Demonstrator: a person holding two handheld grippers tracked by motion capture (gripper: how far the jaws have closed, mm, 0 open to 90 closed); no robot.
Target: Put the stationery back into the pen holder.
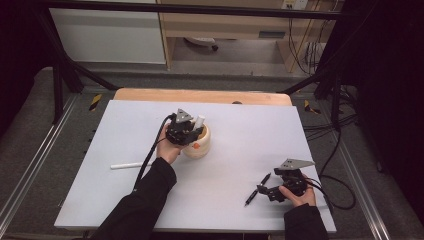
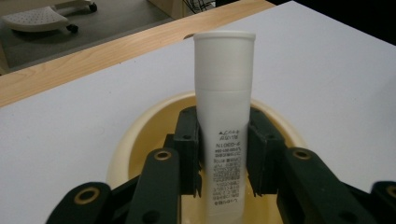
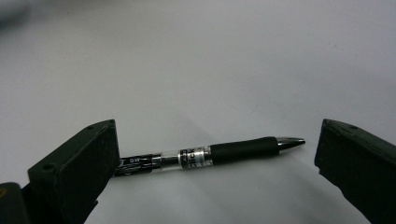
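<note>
My left gripper [image 1: 191,131] is shut on a white tube [image 2: 223,116] and holds it upright over a cream cup [image 1: 200,145]. In the left gripper view the cup's rim [image 2: 140,126] rings the jaws, and the tube's lower end sits inside it. My right gripper [image 1: 264,191] rests open on the table at the front right. A black pen [image 3: 210,155] lies flat between its wide-apart jaws, with its silver tip pointing right in the right gripper view. The pen [image 1: 256,191] shows in the high view just left of that gripper.
A thin white stick [image 1: 127,165] lies on the white table [image 1: 240,130] left of my left forearm. A wooden strip [image 1: 200,96] borders the table's far edge. Black frame bars and cables stand around the table.
</note>
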